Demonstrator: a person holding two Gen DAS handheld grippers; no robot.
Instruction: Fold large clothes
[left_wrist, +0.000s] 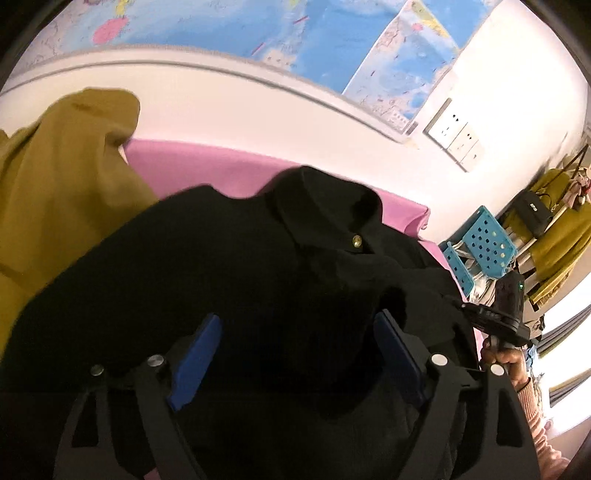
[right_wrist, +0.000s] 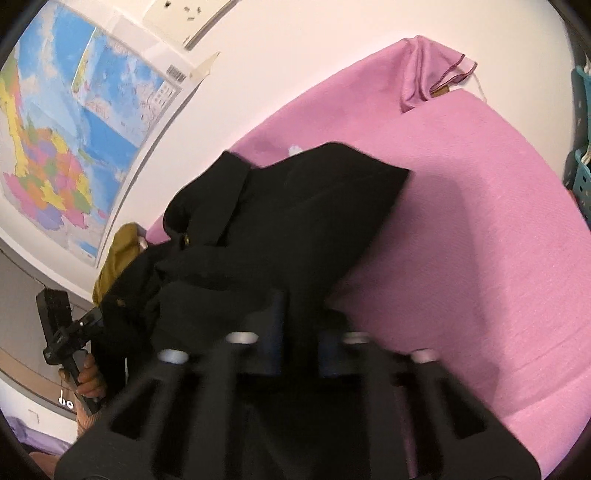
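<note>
Pink cover (right_wrist: 480, 229): spread over the surface under everything; in the right wrist view it fills the frame from 12 to 5 o'clock, with one corner turned up at 1 o'clock.
Wall map (left_wrist: 229, 33): runs along the top of the left wrist view, from 10 to 1 o'clock; it sits at 9 to 10 o'clock in the right wrist view.
Black garment (left_wrist: 258, 280): bunched in a heap on the pink cover, at the centre of both views; collar and a brass button (left_wrist: 357, 242) face up at about 1 o'clock from its middle.
Mustard garment (left_wrist: 55, 192): at 9 o'clock in the left wrist view, lying against the black garment's edge.
Blue perforated baskets (left_wrist: 484, 247): at 3 o'clock in the left wrist view, beyond the pink cover's end.
Left tool (left_wrist: 299, 343): released; blue pads spread wide over the black garment, not pinching it.
Right tool (right_wrist: 299, 332): clenched on a fold of the black garment, which rises between its close-set pads; motion blur softens the detail.
Right hand (left_wrist: 508, 363): at 4 o'clock in the left wrist view, gripping a tool handle, pink sleeve below.
</note>
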